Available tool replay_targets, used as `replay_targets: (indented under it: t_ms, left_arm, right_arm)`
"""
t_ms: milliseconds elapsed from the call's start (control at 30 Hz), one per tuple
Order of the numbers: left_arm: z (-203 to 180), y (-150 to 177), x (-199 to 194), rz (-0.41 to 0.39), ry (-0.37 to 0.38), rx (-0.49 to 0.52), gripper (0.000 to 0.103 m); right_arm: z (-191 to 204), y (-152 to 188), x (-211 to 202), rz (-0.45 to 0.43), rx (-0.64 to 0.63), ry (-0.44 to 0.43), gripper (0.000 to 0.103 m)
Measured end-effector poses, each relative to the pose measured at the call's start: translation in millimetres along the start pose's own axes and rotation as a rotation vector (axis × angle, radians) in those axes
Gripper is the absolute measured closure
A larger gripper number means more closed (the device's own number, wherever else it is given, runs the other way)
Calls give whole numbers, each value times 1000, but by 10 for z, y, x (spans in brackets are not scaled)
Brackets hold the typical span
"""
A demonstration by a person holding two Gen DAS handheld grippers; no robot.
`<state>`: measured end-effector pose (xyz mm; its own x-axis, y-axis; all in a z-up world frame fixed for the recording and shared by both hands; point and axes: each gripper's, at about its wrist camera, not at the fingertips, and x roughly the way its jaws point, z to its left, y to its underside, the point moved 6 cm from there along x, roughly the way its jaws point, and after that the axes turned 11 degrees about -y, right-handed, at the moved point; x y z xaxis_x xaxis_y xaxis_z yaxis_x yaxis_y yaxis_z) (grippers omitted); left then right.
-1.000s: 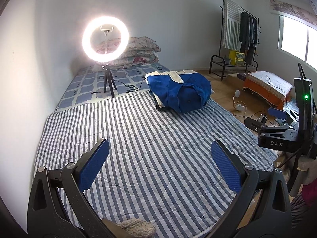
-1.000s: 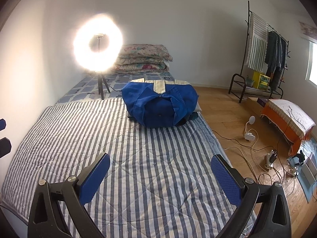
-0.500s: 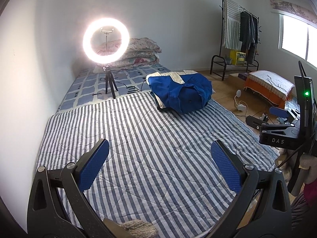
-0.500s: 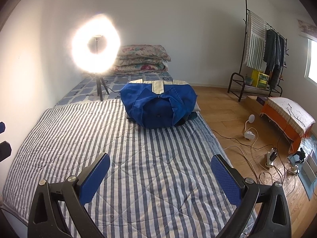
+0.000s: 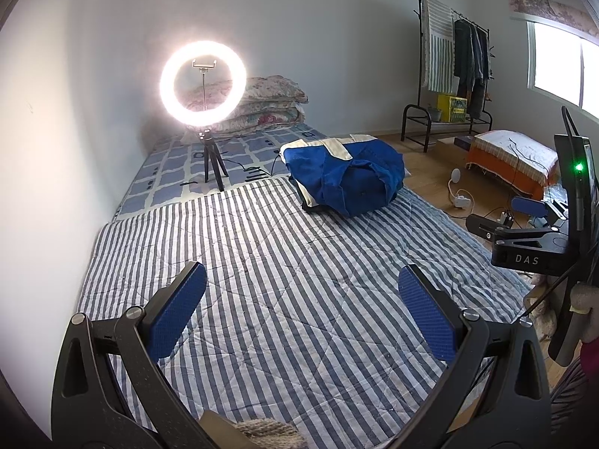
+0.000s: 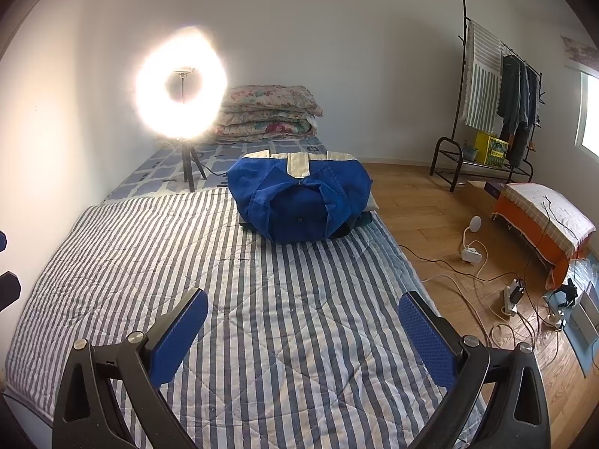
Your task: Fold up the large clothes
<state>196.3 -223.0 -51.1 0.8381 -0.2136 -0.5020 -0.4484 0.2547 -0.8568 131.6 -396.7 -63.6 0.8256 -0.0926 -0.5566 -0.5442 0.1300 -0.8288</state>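
A blue garment with cream trim (image 5: 346,177) (image 6: 299,198) lies in a rumpled heap at the far end of the striped quilt (image 5: 284,280) (image 6: 262,299), on top of other folded cloth. My left gripper (image 5: 301,299) hovers open over the near part of the quilt, nothing between its blue pads. My right gripper (image 6: 303,323) is open too, well short of the heap; its body (image 5: 524,239) shows at the right edge of the left wrist view.
A lit ring light on a tripod (image 5: 204,89) (image 6: 181,82) stands on the bed behind the heap, before stacked floral quilts (image 6: 267,112). On the wooden floor to the right lie cables and power strips (image 6: 486,284), an orange-covered bench (image 6: 543,217) and a clothes rack (image 6: 494,104).
Both views have drifted slightly; the right gripper's body has shifted a little rightward in the left wrist view. The garment has not moved and both grippers stay open.
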Motion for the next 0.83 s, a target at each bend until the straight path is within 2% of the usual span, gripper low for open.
replay_targets:
  t_ms: [333,700,833]
  left_arm:
    - [-83,7,-59,-17,-11,36,0]
    - [-52,31,-28,-20,-28,25,0]
    - [-46,48,-5,-8,-9,18,0]
  right_arm:
    - [15,5,16,5,0,-7,0]
    - [14,20,38,17,-10,-8,0]
    - [12,25,48,21,-3,-14,0]
